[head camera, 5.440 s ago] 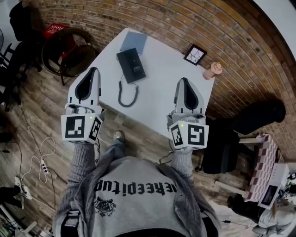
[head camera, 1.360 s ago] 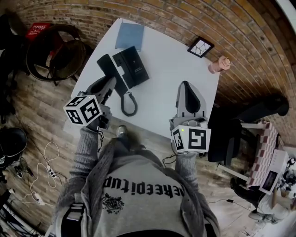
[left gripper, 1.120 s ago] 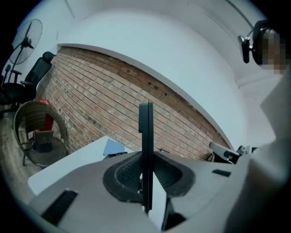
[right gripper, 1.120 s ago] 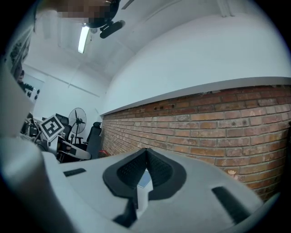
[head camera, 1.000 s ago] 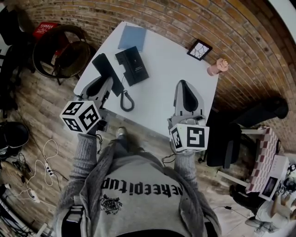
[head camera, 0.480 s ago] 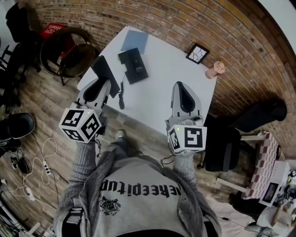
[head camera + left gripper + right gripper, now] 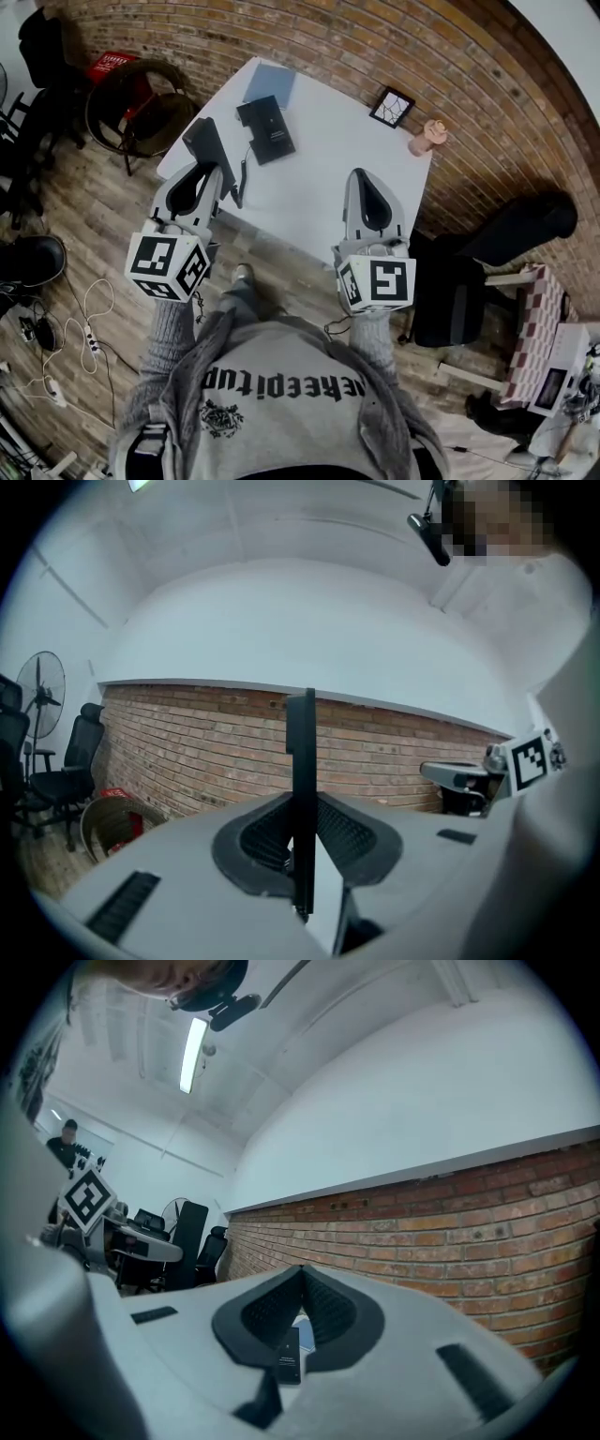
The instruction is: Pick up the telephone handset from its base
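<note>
1. Nearest the person, the left tool (image 7: 301,803) was clamped on the handset (image 7: 207,148). Its grey jaws, lined with black ribbed pads, stood partly apart with the receiver's thin edge pinched between them.
2. The right tool (image 7: 302,1273) was empty, its jaw tips brought together with nothing on the pads. It hung over the near side of the worktop (image 7: 319,173).
3. Each tool carried a white cube (image 7: 167,265) printed with black square markers at its rear.
4. The handset was a flat, matt black slab, long and narrow. It was held clear of its base (image 7: 265,129), over the worktop's left edge. In the left gripper view it stood upright and edge-on.
5. A thin dark cord (image 7: 243,176) ran from the handset back toward the base.
6. The base was a black rectangular block lying flat on the smooth white worktop, just beyond the handset and not touching it.
7. Farther back lay a blue-grey notebook (image 7: 270,84). Toward the right corner sat a small black-framed picture (image 7: 394,107) and a pinkish object (image 7: 427,139), too small to identify.
8. Behind everything rose a red-brown brick wall (image 7: 450,56).
</note>
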{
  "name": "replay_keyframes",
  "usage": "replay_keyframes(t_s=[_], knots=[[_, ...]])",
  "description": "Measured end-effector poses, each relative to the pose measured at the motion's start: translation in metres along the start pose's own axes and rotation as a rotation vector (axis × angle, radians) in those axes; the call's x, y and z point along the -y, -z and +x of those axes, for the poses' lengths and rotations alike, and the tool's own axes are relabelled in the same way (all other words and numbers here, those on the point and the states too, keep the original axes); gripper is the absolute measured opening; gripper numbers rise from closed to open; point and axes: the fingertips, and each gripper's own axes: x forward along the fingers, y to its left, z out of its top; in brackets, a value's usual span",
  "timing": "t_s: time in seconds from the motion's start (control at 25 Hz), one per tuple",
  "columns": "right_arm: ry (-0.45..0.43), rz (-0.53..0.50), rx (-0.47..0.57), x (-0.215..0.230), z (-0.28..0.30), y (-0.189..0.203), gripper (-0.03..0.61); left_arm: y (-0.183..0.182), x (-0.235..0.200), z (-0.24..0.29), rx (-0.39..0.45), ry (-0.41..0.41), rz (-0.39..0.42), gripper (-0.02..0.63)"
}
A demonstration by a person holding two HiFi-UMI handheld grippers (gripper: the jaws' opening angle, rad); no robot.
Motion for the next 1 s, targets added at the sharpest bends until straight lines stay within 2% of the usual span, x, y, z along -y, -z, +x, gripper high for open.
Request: replay_keyframes(t_s=[0.56, 1.0], knots=[[0.005, -0.018, 0.020, -0.002, -0.041, -0.012, 0.003, -0.019, 0.021, -0.044, 0.093, -0.069, 0.046, 0.069], [0.001, -0.022, 0.022, -0.003, -0.064, -0.015, 0.003, -0.024, 0.034, -0.064, 0.132, -0.096, 0.066, 0.068]])
